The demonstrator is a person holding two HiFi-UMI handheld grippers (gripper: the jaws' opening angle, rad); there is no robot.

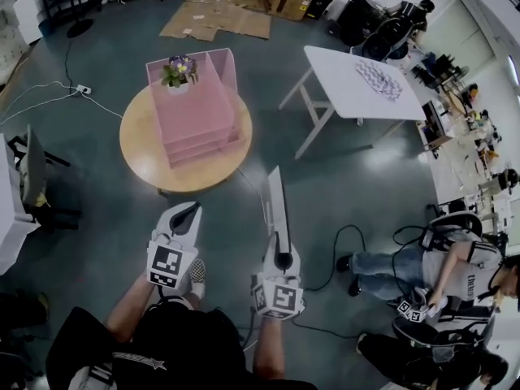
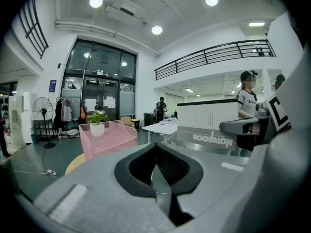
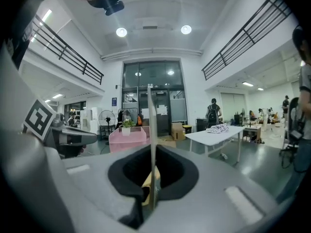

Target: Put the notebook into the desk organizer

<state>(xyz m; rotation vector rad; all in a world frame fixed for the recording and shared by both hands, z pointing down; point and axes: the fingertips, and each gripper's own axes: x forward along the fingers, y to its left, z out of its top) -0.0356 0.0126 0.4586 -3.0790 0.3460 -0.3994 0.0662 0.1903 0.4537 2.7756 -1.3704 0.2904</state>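
Observation:
The pink desk organizer (image 1: 199,116) stands on a round wooden table (image 1: 146,153), with a small potted plant (image 1: 179,71) on top. My right gripper (image 1: 281,254) is shut on a grey notebook (image 1: 276,205), held on edge and pointing toward the table. In the right gripper view the notebook (image 3: 151,144) shows edge-on between the jaws, with the organizer (image 3: 129,139) ahead. My left gripper (image 1: 188,214) hangs beside it, short of the table, its jaws together on nothing. The left gripper view shows the notebook's cover (image 2: 209,123) to the right and the organizer (image 2: 107,139) ahead.
A white folding table (image 1: 357,75) stands at the right of the round one. Flattened cardboard (image 1: 219,19) lies on the floor behind. Black cables (image 1: 345,250) run across the floor near my right side. A person (image 1: 443,270) sits at the lower right, and a chair (image 1: 32,173) stands at the left.

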